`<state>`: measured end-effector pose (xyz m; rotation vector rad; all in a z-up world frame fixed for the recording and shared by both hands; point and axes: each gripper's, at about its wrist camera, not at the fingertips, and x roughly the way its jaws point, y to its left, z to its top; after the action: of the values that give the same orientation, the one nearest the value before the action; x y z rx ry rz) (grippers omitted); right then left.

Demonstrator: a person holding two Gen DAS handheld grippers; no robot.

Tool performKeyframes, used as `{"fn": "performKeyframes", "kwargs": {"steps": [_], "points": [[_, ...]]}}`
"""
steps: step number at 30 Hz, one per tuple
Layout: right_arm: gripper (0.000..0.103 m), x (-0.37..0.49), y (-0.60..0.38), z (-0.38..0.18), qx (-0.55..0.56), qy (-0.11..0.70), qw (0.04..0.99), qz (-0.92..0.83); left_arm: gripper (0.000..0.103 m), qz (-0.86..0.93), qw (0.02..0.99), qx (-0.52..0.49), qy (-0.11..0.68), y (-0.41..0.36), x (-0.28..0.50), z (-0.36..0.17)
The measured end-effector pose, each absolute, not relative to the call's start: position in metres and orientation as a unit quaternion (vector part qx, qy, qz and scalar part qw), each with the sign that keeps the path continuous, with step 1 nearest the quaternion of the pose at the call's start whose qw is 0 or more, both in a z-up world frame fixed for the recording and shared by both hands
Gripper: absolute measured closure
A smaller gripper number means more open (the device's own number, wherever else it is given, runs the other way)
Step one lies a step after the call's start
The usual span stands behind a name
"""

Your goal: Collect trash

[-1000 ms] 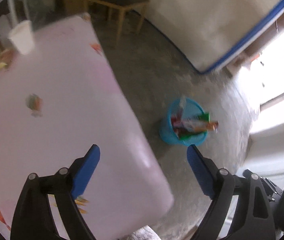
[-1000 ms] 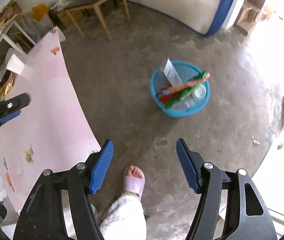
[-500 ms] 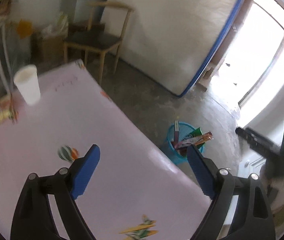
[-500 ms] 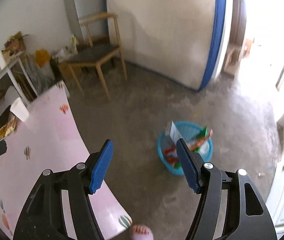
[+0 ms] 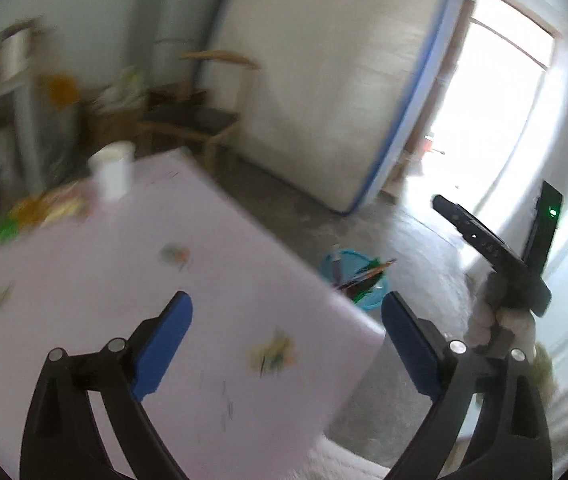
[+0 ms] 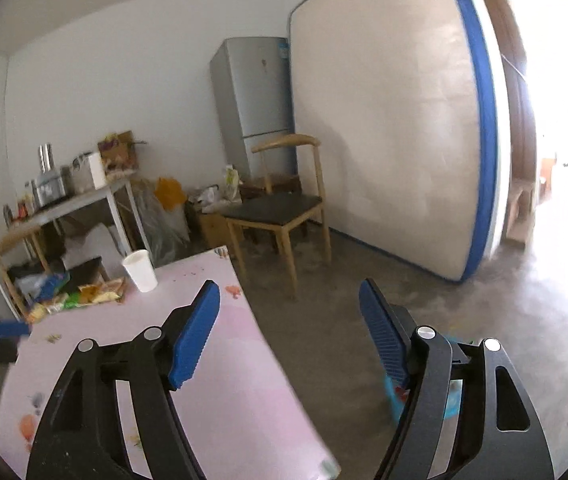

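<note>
Compared with 1 s earlier, both views have been raised from the floor toward the room. The left claw (image 5: 285, 344) and right claw (image 6: 289, 328) are held wide open, empty. The round blue plastic mesh trash basket (image 5: 371, 300), blurred, is half hidden behind the pink glossy worktop (image 5: 124, 280); crinkled snack wrappers (image 6: 96, 294) lie beside a white paper cup (image 6: 140, 270).

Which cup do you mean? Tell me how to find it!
Look at the big pink table with little balloon pictures on it. Go to its far end, near the wooden chair. There the white paper cup stands upright just beside a pile of crinkly snack wrappers; it is the only tall, plain white thing on the table.
</note>
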<state>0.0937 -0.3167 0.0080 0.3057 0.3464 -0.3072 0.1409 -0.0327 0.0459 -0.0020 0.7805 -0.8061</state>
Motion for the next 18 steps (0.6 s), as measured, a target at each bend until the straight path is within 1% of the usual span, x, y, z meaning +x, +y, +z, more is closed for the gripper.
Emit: {"fn": "performKeyframes", "kwargs": {"steps": [2,4,8,12,15,18], "points": [[0.034,0.081,-0.312,0.007,0.181,0.177,0.96,-0.119,0.006,-0.343,0.862,-0.026,0.373,-0.006,0.111,0.044],[0.034,0.069,-0.295,0.009,0.167,0.193,0.962,-0.093,0.006,-0.298,0.875,-0.035,0.38,0.01,0.092,0.042],[0.034,0.042,-0.269,0.015,0.153,0.205,0.964,-0.077,0.006,-0.238,0.899,-0.061,0.362,0.034,0.05,0.048],[0.034,0.019,-0.262,0.012,0.154,0.196,0.965,-0.076,0.006,-0.232,0.911,-0.039,0.338,0.023,0.025,0.053],[0.034,0.024,-0.267,0.003,0.156,0.203,0.963,-0.08,0.006,-0.246,0.91,-0.035,0.333,0.001,0.02,0.052],[0.028,0.023,-0.269,-0.004,0.153,0.216,0.96,-0.088,0.006,-0.252,0.908,-0.047,0.331,-0.022,0.024,0.046]]}}
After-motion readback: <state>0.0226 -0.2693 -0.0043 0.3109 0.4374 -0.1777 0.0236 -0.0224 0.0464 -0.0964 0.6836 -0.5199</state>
